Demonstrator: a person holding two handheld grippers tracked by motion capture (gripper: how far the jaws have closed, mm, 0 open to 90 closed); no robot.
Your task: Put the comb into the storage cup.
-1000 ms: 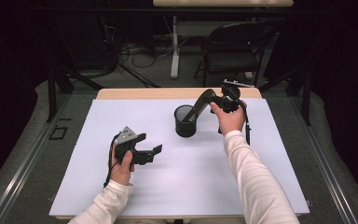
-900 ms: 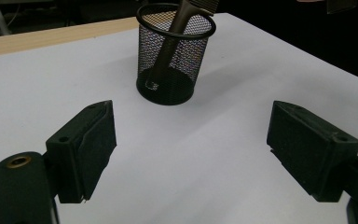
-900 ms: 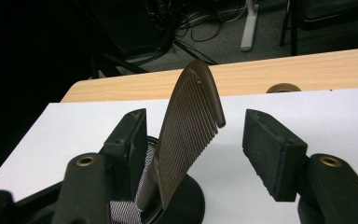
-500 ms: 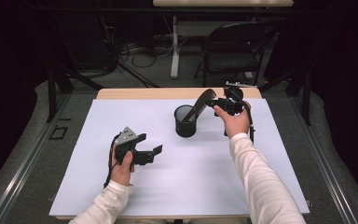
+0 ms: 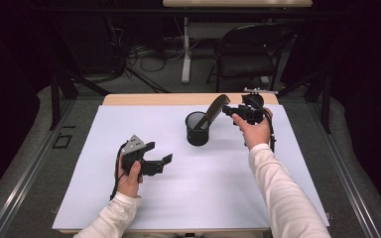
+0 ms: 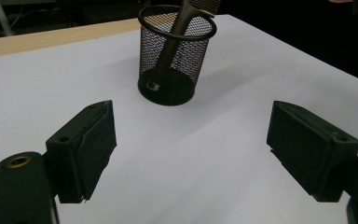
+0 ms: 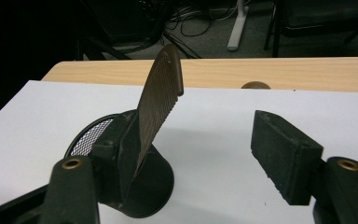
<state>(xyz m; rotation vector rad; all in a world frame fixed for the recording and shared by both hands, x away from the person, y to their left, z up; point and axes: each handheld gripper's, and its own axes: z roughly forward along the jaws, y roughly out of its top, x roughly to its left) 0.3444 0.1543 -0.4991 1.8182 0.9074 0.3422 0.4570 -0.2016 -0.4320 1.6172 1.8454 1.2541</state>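
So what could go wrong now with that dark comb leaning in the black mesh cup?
The right gripper, whose jaws have just been opening, has one pad beside the dark comb; pulling away could snag it. The comb leans far over the black mesh cup's rim, so the light-looking cup might tip.

Black wire-mesh metal cup (image 6: 177,56) holds a matt, fine-toothed plastic comb (image 7: 161,100).

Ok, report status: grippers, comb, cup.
Right gripper just opening, jaws off comb. Comb leans in mesh cup. Left gripper open, apart. Nothing in the way.
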